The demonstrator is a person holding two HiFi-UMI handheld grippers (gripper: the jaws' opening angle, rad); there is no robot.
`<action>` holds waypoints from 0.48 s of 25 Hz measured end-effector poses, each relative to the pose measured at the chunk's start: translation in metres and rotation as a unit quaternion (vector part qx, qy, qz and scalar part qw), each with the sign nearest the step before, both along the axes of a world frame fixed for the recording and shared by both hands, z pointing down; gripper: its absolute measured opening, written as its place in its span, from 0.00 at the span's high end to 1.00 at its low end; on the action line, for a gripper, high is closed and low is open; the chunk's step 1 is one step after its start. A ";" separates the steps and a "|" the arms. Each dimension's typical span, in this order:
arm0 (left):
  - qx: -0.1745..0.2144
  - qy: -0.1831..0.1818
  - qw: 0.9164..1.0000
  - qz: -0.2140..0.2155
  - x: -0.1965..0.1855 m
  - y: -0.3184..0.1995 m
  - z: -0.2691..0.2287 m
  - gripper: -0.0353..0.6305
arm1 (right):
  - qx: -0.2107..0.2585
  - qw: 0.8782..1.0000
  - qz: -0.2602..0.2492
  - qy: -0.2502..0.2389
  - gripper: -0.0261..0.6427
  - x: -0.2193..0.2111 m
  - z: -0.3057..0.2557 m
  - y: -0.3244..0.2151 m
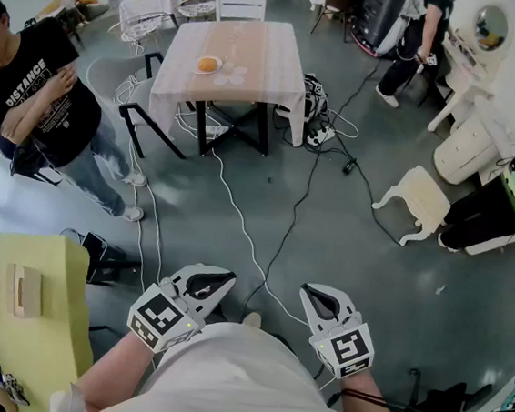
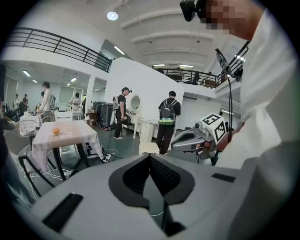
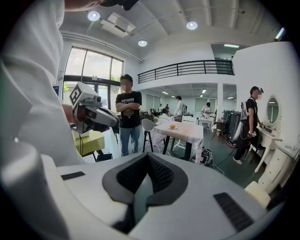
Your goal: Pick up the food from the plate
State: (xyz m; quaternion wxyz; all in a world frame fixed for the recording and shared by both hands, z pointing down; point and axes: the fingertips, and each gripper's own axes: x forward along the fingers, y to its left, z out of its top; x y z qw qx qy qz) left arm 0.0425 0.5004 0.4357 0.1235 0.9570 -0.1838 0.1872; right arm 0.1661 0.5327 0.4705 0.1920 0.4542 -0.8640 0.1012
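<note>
An orange round piece of food (image 1: pixel 207 63) lies on a small white plate (image 1: pixel 215 68) on a table with a pale cloth (image 1: pixel 256 49), far across the room. The food (image 2: pixel 56 131) shows small in the left gripper view, and the food (image 3: pixel 173 125) likewise in the right gripper view. My left gripper (image 1: pixel 218 280) and right gripper (image 1: pixel 314 295) are held close to my body, well short of the table. Both are shut with nothing between their jaws. The left gripper (image 2: pixel 150 157) and right gripper (image 3: pixel 147 157) each show jaws pressed together.
A person in a black shirt (image 1: pixel 40 95) stands left of the table. Cables (image 1: pixel 262 247) trail over the grey floor between me and the table. A yellow-green chair (image 1: pixel 41 306) is at my left, a cream stool (image 1: pixel 418 199) at right, another person (image 1: pixel 422 35) at the back.
</note>
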 end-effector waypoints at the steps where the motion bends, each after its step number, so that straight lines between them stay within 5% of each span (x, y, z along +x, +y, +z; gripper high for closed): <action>1: 0.005 0.000 1.000 0.000 0.001 -0.004 -0.002 0.93 | 0.004 1.000 -0.001 0.000 0.94 0.001 -0.001 -0.007; 12: 0.005 0.008 1.000 -0.021 -0.029 -0.051 0.002 0.93 | 0.002 1.000 -0.026 0.008 0.94 -0.028 0.002 -0.062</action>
